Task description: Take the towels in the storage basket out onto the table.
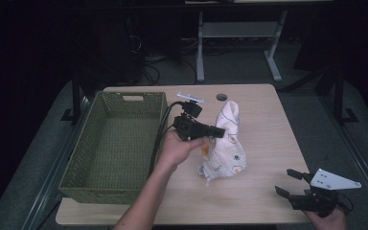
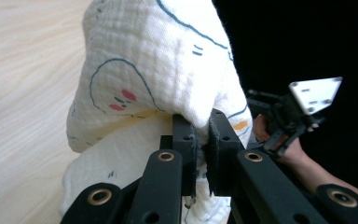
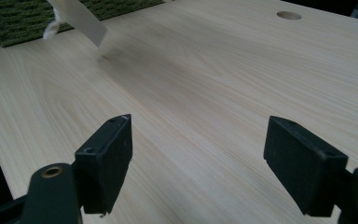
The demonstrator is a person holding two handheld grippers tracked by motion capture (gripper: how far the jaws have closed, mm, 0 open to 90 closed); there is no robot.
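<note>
Soft white printed cloth at frame centre droops from left tool, pinched mid-fold, hem on tabletop. Light, limp, prob. slides; grab bunched folds. Right tool spread, lower right.

showing no readable text, labels, brands or numbers anywhere; carrying only printed cartoon drawings in blue outline with pink and orange spots on the cloth, not letters or signs.
</note>
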